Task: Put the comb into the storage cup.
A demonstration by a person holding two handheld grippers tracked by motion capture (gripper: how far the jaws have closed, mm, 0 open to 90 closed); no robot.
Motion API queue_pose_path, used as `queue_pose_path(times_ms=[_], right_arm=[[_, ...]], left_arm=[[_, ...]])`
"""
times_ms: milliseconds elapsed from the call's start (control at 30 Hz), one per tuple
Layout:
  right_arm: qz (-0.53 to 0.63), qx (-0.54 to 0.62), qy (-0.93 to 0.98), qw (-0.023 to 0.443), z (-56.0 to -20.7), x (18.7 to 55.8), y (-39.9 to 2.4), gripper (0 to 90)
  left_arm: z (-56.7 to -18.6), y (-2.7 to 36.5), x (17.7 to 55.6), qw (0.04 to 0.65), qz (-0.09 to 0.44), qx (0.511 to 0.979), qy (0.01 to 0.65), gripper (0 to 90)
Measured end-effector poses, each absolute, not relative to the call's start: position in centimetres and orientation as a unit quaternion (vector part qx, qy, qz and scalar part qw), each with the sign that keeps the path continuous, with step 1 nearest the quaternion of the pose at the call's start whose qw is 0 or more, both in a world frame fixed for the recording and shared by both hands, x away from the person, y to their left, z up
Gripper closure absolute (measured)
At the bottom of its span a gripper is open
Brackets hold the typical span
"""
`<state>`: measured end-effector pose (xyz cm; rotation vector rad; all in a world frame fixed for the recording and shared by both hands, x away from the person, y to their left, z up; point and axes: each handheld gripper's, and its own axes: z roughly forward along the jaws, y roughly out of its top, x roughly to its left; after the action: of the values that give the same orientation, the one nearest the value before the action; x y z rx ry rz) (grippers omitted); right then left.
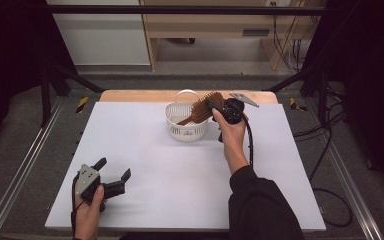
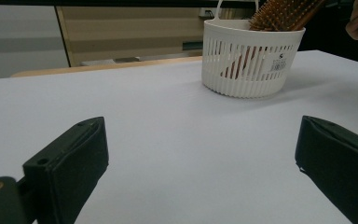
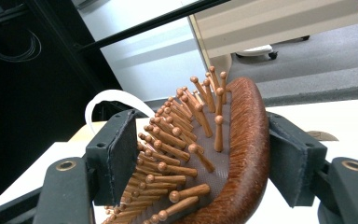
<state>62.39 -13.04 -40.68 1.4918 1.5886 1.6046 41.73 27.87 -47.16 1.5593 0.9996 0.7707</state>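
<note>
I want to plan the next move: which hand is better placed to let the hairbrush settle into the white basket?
The right: right gripper has its jaws around the hairbrush over the basket. The left gripper rests open, far away.

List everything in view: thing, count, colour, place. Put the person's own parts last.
hairbrush: one, brown wood with pegs, handle down in the basket, head leaning out to the right
basket: one, white slatted plastic with a handle, far middle of the table
table: one, white top with a wooden far edge
right tongs: one, black, pads on either side of the hairbrush head
left tongs: one, black, open over the near left of the table
hands: two, one on each tongs; dark sleeve on the right arm
</note>
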Motion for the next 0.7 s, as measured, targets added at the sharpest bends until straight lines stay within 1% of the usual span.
queue_pose_path(times_ms=[100, 367, 700], right_arm=[[0.579, 0.538, 0.572, 0.217, -40.65, 62.38, -13.05, 27.8], [0.579, 0.538, 0.573, 0.217, -40.62, 62.34, -12.79, 22.4], [0.580, 0.537, 0.571, 0.221, -40.39, 62.25, -12.82, 21.3]], left_arm=[[-47.16, 27.88, 41.72, 0.538, 0.324, 0.655, 0.420, 2.5], [-47.17, 27.90, 41.73, 0.538, 0.324, 0.655, 0.421, 2.5], [-47.17, 27.90, 41.73, 0.538, 0.324, 0.655, 0.421, 2.5]])
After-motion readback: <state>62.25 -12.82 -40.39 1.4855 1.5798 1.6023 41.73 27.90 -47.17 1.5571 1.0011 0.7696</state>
